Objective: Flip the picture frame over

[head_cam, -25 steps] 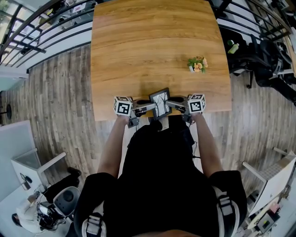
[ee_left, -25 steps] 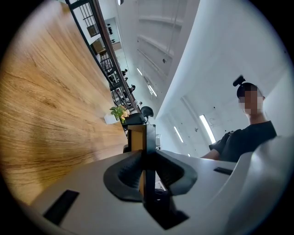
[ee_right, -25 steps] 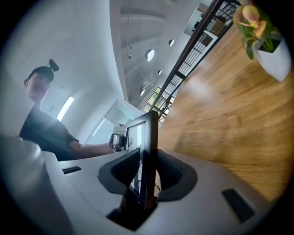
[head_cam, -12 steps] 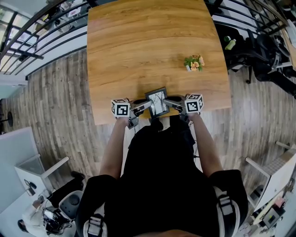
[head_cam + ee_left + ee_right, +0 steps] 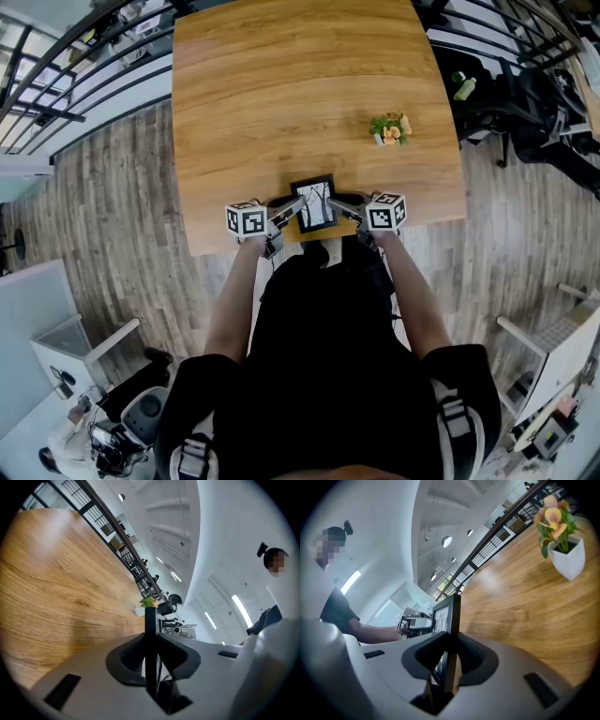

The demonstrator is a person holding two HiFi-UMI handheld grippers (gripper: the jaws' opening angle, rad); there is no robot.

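**Two-handed hold before the turn.** We hold the picture frame (image 5: 313, 203) at the near edge of the table (image 5: 281, 94), directly in front of us, with its printed face showing upward in the head view. We cannot tell whether it rests on the wood. The left gripper (image 5: 151, 651) is clamped on the frame's left edge. The right gripper (image 5: 451, 656), whose jaws have just been closing, pinches the right edge between its pads. We judge that these opposed side grips form a pivot line for the flip, and that working well apart from the potted plant (image 5: 390, 128) leaves room to swing.
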